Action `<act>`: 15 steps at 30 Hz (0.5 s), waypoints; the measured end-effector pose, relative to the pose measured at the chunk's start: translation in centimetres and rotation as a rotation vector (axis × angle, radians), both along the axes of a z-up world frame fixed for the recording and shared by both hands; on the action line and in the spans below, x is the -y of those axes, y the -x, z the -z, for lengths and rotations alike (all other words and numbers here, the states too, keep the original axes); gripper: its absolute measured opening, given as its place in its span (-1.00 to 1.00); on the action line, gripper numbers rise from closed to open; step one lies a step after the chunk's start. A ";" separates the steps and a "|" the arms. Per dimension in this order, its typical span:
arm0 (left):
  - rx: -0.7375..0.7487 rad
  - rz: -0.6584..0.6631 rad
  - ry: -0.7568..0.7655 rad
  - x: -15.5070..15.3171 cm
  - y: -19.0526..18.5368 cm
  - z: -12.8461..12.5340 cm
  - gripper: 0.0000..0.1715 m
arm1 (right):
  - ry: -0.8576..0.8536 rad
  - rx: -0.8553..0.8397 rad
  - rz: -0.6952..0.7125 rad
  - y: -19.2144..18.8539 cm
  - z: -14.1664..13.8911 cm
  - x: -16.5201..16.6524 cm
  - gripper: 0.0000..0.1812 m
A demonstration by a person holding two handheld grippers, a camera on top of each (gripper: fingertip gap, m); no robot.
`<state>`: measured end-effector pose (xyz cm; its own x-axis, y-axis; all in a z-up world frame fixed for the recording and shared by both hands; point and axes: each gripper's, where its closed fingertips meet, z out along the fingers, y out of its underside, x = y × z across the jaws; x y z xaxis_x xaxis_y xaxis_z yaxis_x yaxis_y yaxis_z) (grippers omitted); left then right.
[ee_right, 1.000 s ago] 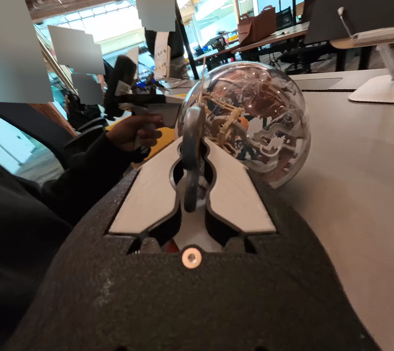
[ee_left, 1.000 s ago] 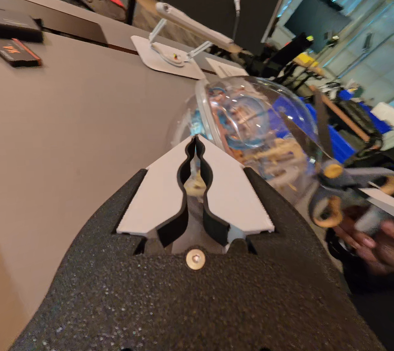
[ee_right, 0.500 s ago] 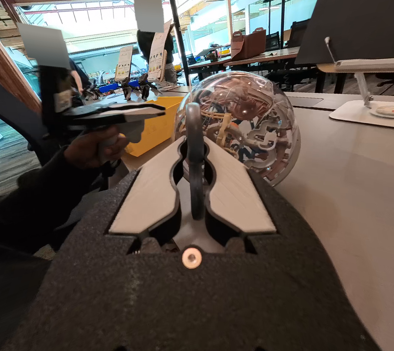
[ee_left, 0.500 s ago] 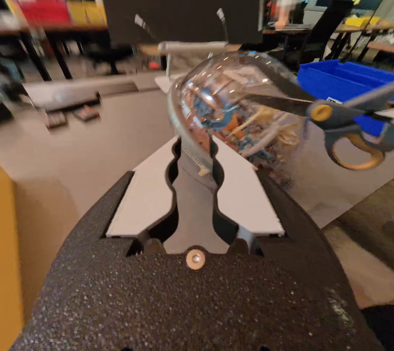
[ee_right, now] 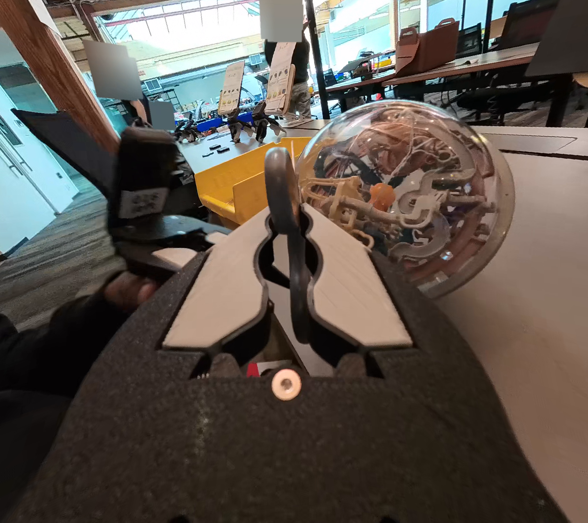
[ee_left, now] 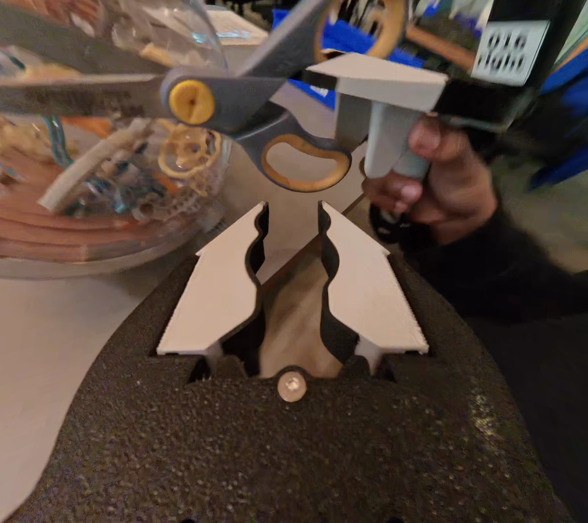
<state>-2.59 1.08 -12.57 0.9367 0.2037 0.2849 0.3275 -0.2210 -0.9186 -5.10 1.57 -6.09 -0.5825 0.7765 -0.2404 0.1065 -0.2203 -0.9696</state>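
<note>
I'm holding my left gripper (ee_left: 292,209) with its jaws apart and nothing between them, hovering just below the scissors (ee_left: 241,94) (grey handles, yellow lining, yellow pivot). My right gripper (ee_right: 288,215) is clamping one handle loop of the scissors (ee_right: 288,221), which is standing on edge between its white fingers (ee_right: 353,282). The clear maze ball (ee_right: 407,193) is sitting on the grey table (ee_right: 525,348) just ahead-right of the right gripper, ahead-left of the left one. A yellow bin (ee_right: 241,186) is sitting farther ahead-left.
</note>
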 end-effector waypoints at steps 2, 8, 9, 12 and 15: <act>0.179 0.020 -0.142 -0.4 0.1 -0.2 -0.66 | 0.017 -0.003 -0.028 0.0 -0.2 0.5 -0.89; 0.571 0.074 -0.675 -0.1 0.4 -4.2 -0.41 | 0.038 -0.027 -0.121 -0.1 -0.4 3.6 -0.89; 0.604 0.072 -0.709 0.1 0.6 -4.2 -0.42 | 0.015 -0.036 -0.124 -0.2 -0.2 4.0 -0.89; 0.650 0.045 -0.737 1.0 1.2 -3.9 -0.49 | -0.058 -0.040 -0.134 -0.8 0.6 5.5 -0.86; 0.641 0.030 -0.734 1.8 0.9 -3.5 -0.52 | -0.136 -0.038 -0.112 -1.1 1.3 6.3 -0.77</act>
